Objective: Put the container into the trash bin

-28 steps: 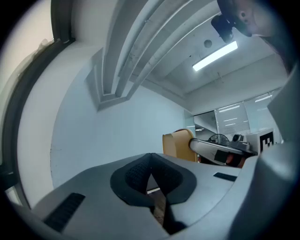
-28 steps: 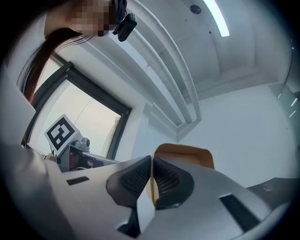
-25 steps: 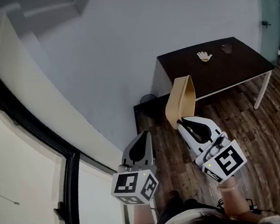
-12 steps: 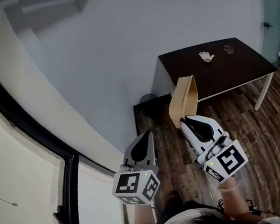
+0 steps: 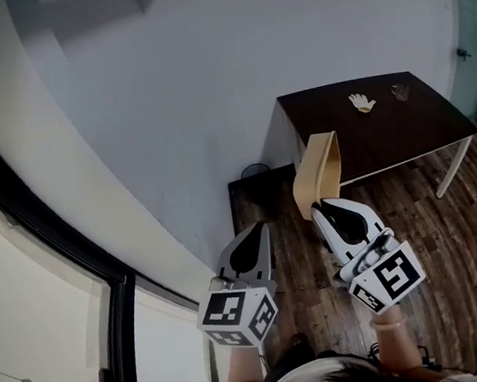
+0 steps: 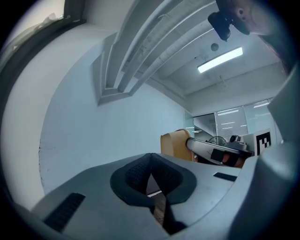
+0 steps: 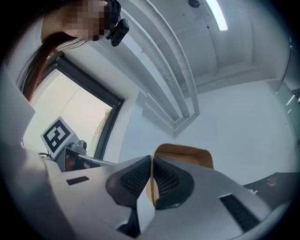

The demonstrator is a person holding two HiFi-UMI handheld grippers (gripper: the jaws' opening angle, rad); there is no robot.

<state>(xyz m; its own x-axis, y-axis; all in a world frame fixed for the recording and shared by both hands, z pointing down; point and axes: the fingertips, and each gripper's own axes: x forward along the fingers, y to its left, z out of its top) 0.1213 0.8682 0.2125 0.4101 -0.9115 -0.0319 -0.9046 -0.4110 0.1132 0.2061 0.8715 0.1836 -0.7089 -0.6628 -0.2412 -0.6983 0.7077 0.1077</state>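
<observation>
The container (image 5: pixel 318 167) is clamped by its wall in the right tongs (image 5: pixel 321 206); the left tongs (image 5: pixel 255 226) are clenched empty. It should be carried over the bin (image 5: pixel 254 171) before release.

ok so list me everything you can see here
container: one, tan, held up in front of the table
trash bin: one, black, on the floor by the wall, left of the table
table: one, dark top, white legs, upper right
glove: one, pale, on the table
glass: one, clear, on the table right of the glove
floor: dark wood planks
wall: grey
window frame: black, far left
left tool: one, grey, shut, empty
right tool: one, white, shut on the container's wall
</observation>
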